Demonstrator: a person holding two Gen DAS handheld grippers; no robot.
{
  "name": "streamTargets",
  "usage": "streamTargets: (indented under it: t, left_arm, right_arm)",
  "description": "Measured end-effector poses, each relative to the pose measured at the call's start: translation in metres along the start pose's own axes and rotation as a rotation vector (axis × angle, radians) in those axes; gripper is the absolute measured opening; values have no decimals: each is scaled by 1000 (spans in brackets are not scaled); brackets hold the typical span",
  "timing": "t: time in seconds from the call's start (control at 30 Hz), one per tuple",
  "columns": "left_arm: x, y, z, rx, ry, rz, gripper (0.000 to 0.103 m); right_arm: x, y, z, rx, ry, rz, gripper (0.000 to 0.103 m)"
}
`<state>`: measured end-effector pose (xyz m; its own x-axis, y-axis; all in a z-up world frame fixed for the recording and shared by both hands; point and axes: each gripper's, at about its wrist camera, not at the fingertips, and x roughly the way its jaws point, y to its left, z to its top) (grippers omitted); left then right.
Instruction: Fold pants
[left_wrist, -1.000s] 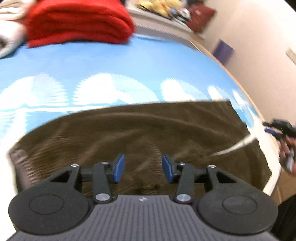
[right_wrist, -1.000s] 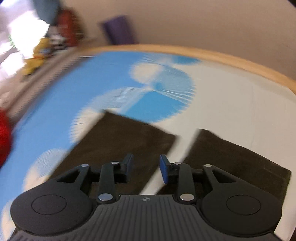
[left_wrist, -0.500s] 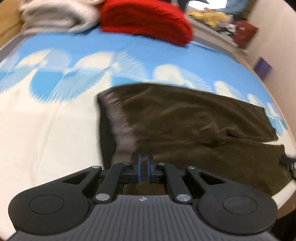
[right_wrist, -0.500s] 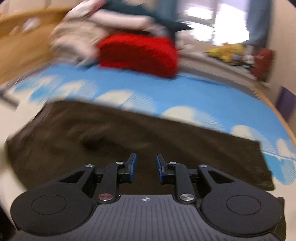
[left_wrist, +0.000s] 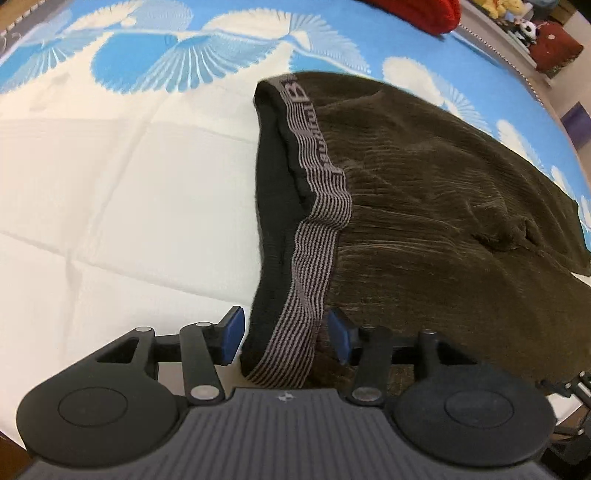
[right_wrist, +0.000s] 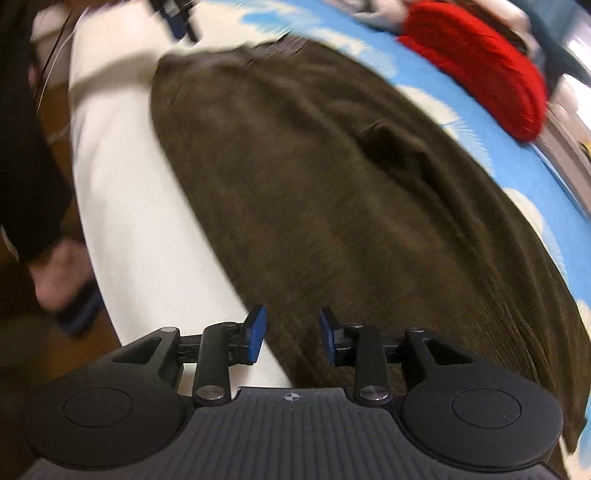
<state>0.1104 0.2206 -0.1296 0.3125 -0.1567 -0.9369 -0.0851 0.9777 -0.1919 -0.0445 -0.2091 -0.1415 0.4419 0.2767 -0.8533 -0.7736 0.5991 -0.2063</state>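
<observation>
My brown pants (left_wrist: 443, 192) lay spread on the bed (left_wrist: 110, 184), over its white and blue patterned cover. My left claw (left_wrist: 282, 339) was spread, its blue pads either side of the striped waistband (left_wrist: 314, 218) without pinching it. My right claw (right_wrist: 291, 338) was spread too, above the pants' near edge. Only the left view showed the waistband's lettering sharply. The blurred right view showed a red folded blanket (right_wrist: 480, 62) beyond the pants and a foot (right_wrist: 59, 273) on the floor.
</observation>
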Motion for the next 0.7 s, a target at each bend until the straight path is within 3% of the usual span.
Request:
streamTargets:
  t: [0.1,0.17,0.23,0.3,0.33,0.4,0.63,0.7]
  left_arm:
    - [12,-9,-1,40,58,25,65]
    - [24,-17,-4,92,117,79,65]
    - [31,-22,-8,120,128,105,65]
    - [31,-23,-9,132,126,103,55]
    - [29,-24,-10,150,123,102,50]
    - [23,-26,-13,198,108,105,37]
    - [-36,-10,-23,168,-22,70,32]
    - [-40,-8,-31,187,-14,99,32]
  right_arm:
    - [8,4,-1,-33,37,-6,33]
    - [7,3,-3,-40,46,2,33]
    - [10,1,-1,-41,55,10,33]
    - [13,1,2,-34,59,23,28]
    - [13,0,2,-38,58,34,17]
    - [11,1,1,-74,50,15,10]
    - [-18,-11,10,-34,-51,-7,6]
    - [-19,-9,8,-25,-56,46,6]
